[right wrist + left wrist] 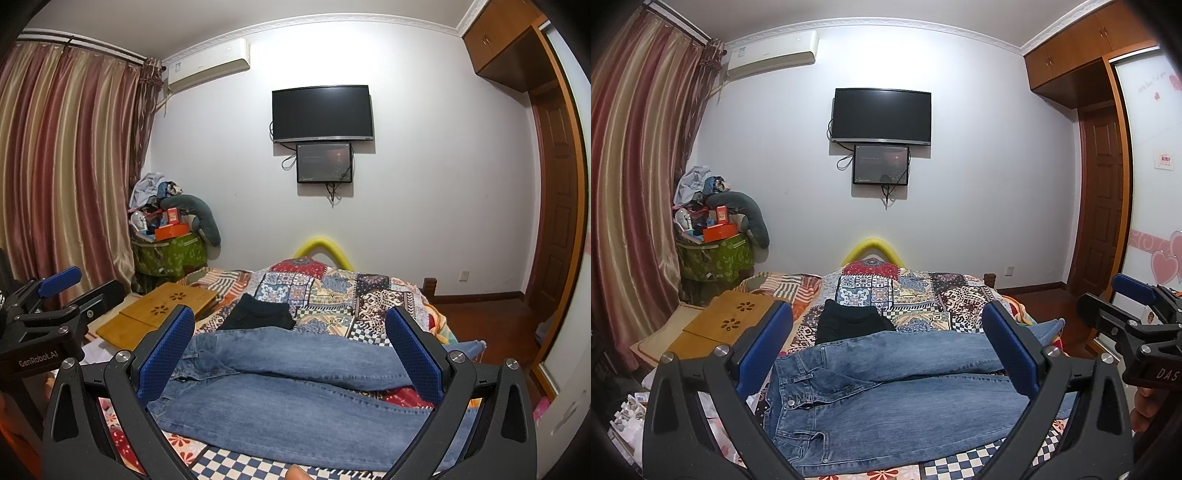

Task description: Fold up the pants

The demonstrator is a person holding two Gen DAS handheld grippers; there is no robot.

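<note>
Blue jeans (886, 398) lie spread flat across the patchwork bedspread (916, 291), waistband at the left, both legs running to the right, their cuffs over the bed's right edge. The same jeans (295, 387) fill the lower right wrist view. My left gripper (886, 354) hovers open above the waist and hip area, with nothing between its blue pads (764, 350). My right gripper (291, 354) hangs open over the legs, also empty. The left gripper's body (48, 317) shows at the left of the right wrist view, and the right gripper's body (1137, 325) at the right edge of the left wrist view.
A folded dark garment (849, 323) lies just beyond the jeans. A wooden lap tray (716, 328) rests on the bed's left side. Clutter in a green bag (716, 254) stands by the curtains (635, 184). A TV (881, 116) hangs on the far wall. Wardrobe and door stand at right.
</note>
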